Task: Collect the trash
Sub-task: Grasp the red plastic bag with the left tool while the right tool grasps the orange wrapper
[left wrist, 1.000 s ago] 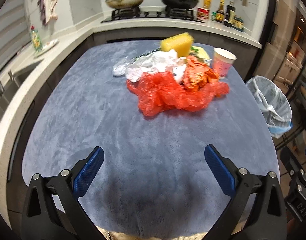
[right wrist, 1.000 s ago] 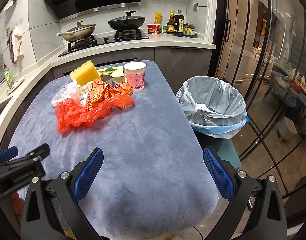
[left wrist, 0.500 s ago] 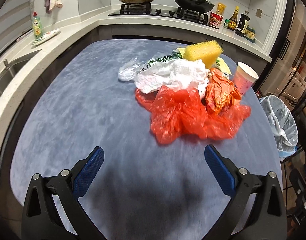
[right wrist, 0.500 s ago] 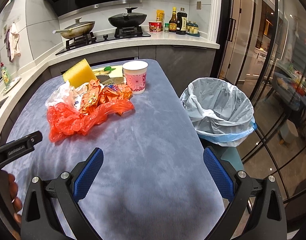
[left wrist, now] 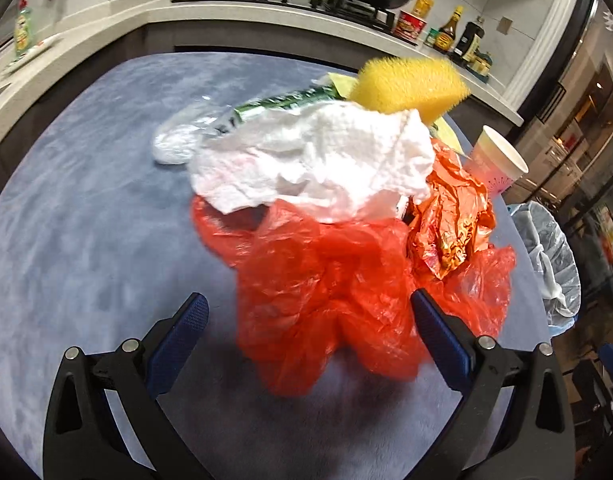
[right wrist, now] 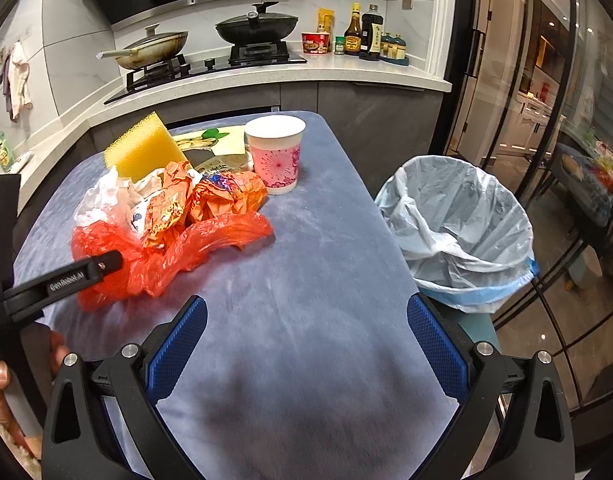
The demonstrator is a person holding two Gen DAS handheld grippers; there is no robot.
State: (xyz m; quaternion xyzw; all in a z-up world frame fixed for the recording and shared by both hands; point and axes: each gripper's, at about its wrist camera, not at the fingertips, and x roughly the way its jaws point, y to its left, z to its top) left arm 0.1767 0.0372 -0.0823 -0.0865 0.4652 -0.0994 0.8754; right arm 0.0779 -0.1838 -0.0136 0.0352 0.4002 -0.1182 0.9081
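In the left wrist view, the left hand-held gripper (left wrist: 306, 320) is spread wide and holds nothing, its two blue pads on either side of the near edge of a crumpled red plastic bag (left wrist: 326, 300) that lies on the grey-blue bench (left wrist: 86, 240). The bag looks close to the pads, though whether either one touches it cannot be told. Behind the bag a white paper towel (left wrist: 318, 160) is heaped, with an orange snack wrapper (left wrist: 454, 220) to its right, a clear plastic wrapper (left wrist: 178, 140) to the far left, a yellow sponge (left wrist: 410, 84) at the far side and a pink paper cup (left wrist: 494, 164) to the far right. The lined bin (left wrist: 550, 264) stands off the right edge of the bench. The step in hand appears to be the reach for the first piece of trash, the red bag. In the right wrist view, the right hand-held gripper (right wrist: 306, 344) is also spread and empty, hovering over a bare stretch of bench near the right edge, well apart from the pile. The left hand-held gripper's arm enters from the left and its tip overlaps the red bag. The bin (right wrist: 458, 236) stands just beside the bench on the right, open and lined with a pale blue bag. The next move likely calls for closing the left pads on a thick fold of the bag so that the thin film does not slip free, then lifting and carrying it right across the bench to the bin.
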